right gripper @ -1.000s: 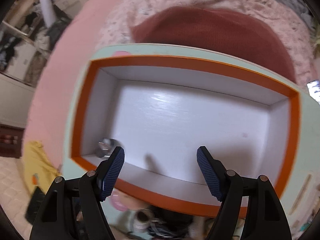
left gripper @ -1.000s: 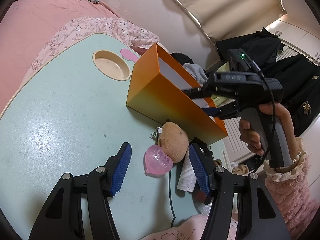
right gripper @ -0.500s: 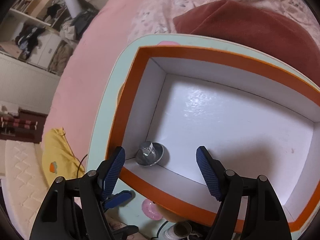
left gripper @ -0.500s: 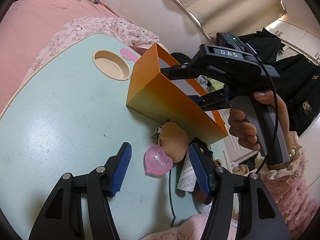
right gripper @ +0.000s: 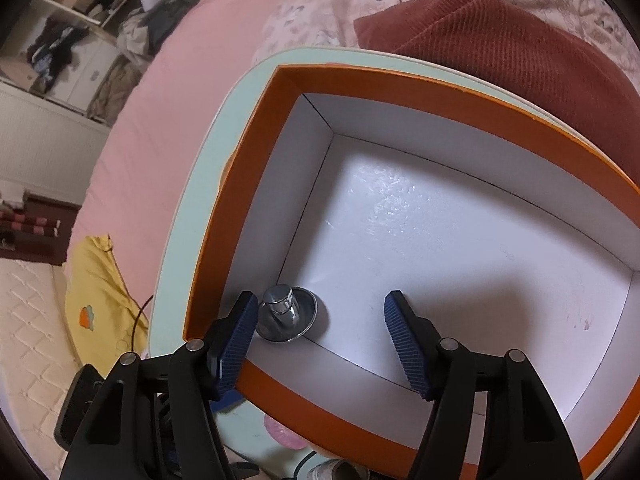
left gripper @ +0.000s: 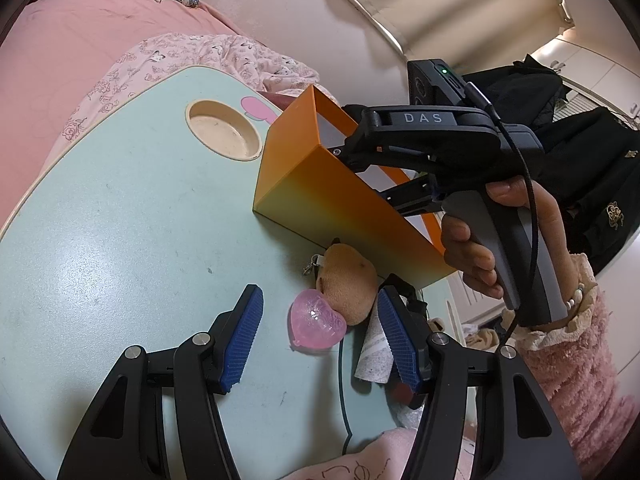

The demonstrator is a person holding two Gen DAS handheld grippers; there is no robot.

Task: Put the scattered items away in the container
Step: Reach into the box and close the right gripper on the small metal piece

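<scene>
The pale green counter carries the orange box, where a small metal knob already lies in a corner below the right gripper, whose empty jaws are closing. The left gripper hovers open over the brown plush toy and pink heart just beside the box; it should probably lower squarely around one item and close fully before lifting.

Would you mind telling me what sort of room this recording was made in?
Most likely a bedroom: a small mint lap table sits on pink bedding, with a floral quilt beside it and cluttered shelves behind.
</scene>
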